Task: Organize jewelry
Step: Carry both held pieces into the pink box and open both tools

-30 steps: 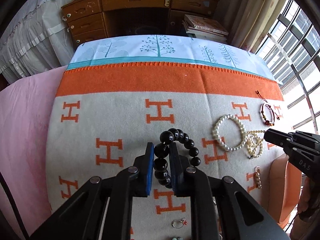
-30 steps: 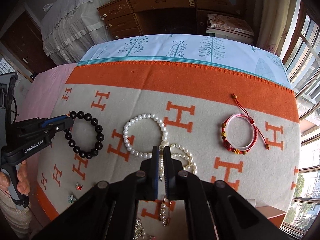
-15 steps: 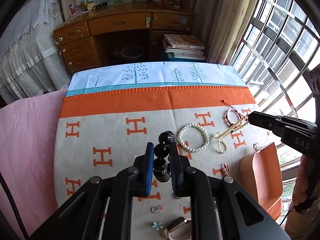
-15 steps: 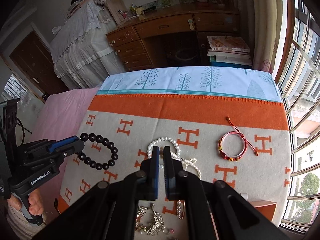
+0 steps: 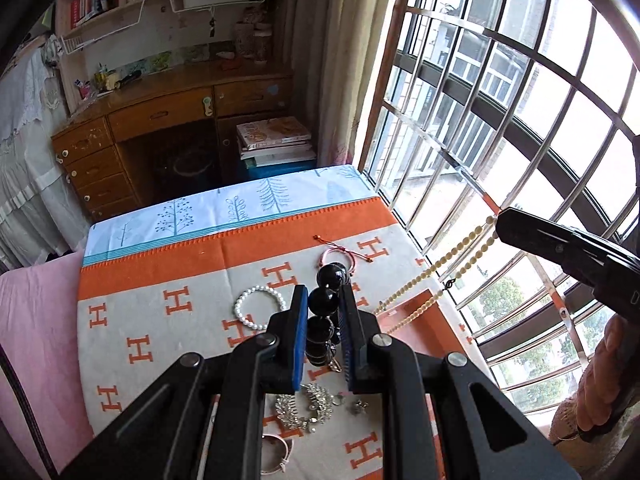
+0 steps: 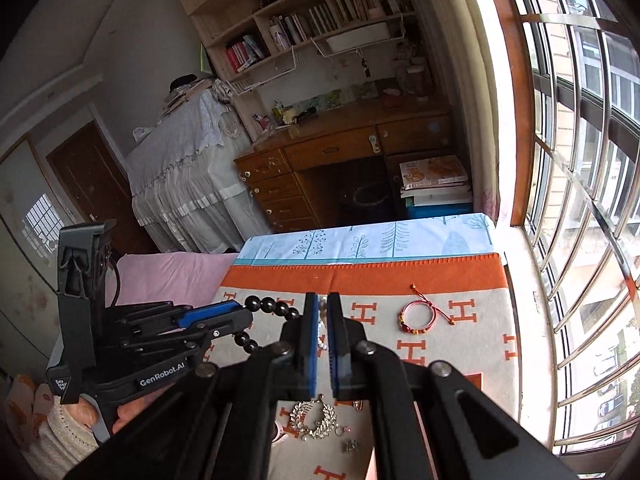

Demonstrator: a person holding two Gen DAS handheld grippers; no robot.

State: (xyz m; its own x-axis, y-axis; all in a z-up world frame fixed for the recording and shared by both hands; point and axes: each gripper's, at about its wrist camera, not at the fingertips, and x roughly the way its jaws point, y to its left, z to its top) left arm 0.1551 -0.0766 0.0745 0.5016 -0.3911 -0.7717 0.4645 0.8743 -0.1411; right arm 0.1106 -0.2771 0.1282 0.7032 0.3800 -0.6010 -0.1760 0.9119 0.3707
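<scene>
My left gripper [image 5: 323,300] is shut on a black bead bracelet [image 5: 329,276], held well above the orange-and-grey H-pattern blanket [image 5: 160,320]. From the right wrist view the same left gripper [image 6: 246,316] shows at the left with the black bead bracelet [image 6: 272,306] hanging from its tip. My right gripper [image 6: 323,308] is shut on a cream pearl necklace [image 6: 320,340], mostly hidden between its fingers. The left wrist view has the right gripper [image 5: 498,224] raised at the right, the pearl necklace [image 5: 440,264] dangling from it down over an orange box [image 5: 424,320].
On the blanket lie a white pearl bracelet [image 5: 258,306], a pink-red cord bracelet [image 6: 416,318], a silver leaf brooch [image 6: 314,418], small earrings [image 6: 351,446] and a pink bangle [image 5: 276,452]. A barred window [image 5: 520,120] runs along the right; a wooden desk [image 5: 172,120] stands beyond.
Both grippers have risen far above the blanket. The black bracelet went up in the left one, and the pearl necklace came off the blanket and now hangs from the right one.
</scene>
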